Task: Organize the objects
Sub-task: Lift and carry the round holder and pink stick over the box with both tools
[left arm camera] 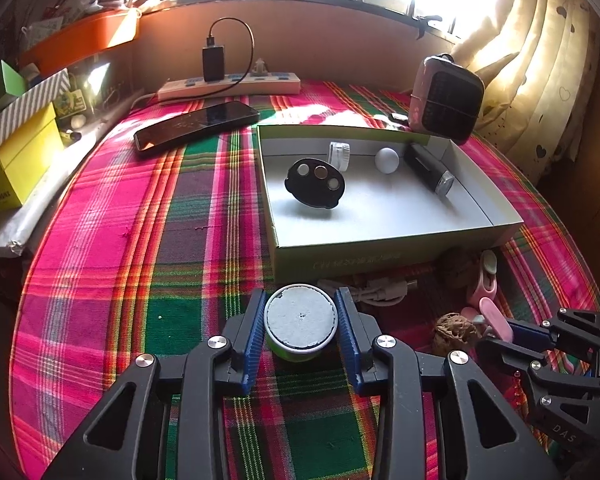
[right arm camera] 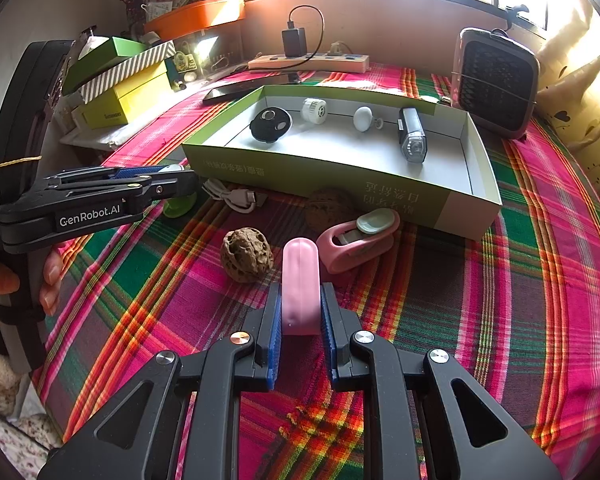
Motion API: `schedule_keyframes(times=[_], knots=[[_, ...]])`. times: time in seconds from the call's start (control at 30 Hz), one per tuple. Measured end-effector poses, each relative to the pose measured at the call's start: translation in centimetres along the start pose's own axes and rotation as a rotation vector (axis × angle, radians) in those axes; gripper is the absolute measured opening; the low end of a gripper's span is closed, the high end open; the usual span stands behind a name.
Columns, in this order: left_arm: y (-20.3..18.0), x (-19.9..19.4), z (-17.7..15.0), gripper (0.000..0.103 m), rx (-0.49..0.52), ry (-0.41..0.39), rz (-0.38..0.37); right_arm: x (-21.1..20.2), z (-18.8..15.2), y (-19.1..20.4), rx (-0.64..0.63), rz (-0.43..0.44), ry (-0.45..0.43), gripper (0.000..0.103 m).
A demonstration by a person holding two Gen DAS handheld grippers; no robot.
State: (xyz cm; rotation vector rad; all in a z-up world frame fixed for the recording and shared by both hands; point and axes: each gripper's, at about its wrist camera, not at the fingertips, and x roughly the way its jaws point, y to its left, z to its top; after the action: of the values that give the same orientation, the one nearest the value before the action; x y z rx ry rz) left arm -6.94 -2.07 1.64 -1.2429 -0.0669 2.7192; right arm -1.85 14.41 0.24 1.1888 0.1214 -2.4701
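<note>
My left gripper [left arm camera: 300,293] is down at the checked cloth with its blue pads against both sides of a small round green container [left arm camera: 300,322] with a grey-white lid; the container rests on the cloth. From the right wrist view the same gripper [right arm camera: 180,179] reaches in from the left over it. My right gripper [right arm camera: 301,286] is shut on a pink capsule-shaped case [right arm camera: 300,280], held low over the cloth. The open green box [right arm camera: 340,184] behind holds a black oval piece [right arm camera: 271,125], a white cylinder [right arm camera: 314,110], a white ball [right arm camera: 363,118] and a black lamp [right arm camera: 412,136].
Loose in front of the box lie two walnuts [right arm camera: 247,255] [right arm camera: 328,204], a pink clip-like tool [right arm camera: 358,240] and a coiled white cable [right arm camera: 236,196]. Further back are a phone [left arm camera: 196,122], a power strip [left arm camera: 228,86], a small heater [left arm camera: 446,100], and stacked boxes [left arm camera: 20,160] at the left.
</note>
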Motion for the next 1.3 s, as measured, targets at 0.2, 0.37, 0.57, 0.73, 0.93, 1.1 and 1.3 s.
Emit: schedule_keyframes(times=[0.2, 0.37, 0.57, 0.73, 0.93, 1.1, 1.3], knots=[[-0.1, 0.0, 0.0, 0.032, 0.003, 0.000, 0.002, 0.0, 0.0, 0.0, 0.002, 0.000, 0.000, 0.019], [-0.1, -0.1, -0.1, 0.032, 0.005, 0.000, 0.003, 0.0, 0.0, 0.0, 0.002, -0.001, -0.001, 0.019], [-0.2, -0.1, -0.1, 0.032, 0.006, -0.001, 0.003, -0.1, 0.0, -0.1, 0.001, 0.005, -0.001, 0.019], [-0.3, -0.4, -0.2, 0.032, 0.011, -0.003, 0.002, -0.3, 0.1, 0.0, 0.003, 0.007, -0.007, 0.019], [-0.5, -1.0, -0.1, 0.032, 0.018, -0.007, 0.000, -0.9, 0.2, 0.1, 0.005, 0.006, -0.023, 0.019], [-0.9, -1.7, 0.2, 0.032, 0.027, -0.021, -0.006, -1.4, 0.6, 0.1, 0.001, 0.010, -0.040, 0.019], [-1.2, -2.2, 0.6, 0.032, 0.028, -0.028, -0.023, -1.9, 1.1, -0.3, 0.010, 0.014, -0.058, 0.019]])
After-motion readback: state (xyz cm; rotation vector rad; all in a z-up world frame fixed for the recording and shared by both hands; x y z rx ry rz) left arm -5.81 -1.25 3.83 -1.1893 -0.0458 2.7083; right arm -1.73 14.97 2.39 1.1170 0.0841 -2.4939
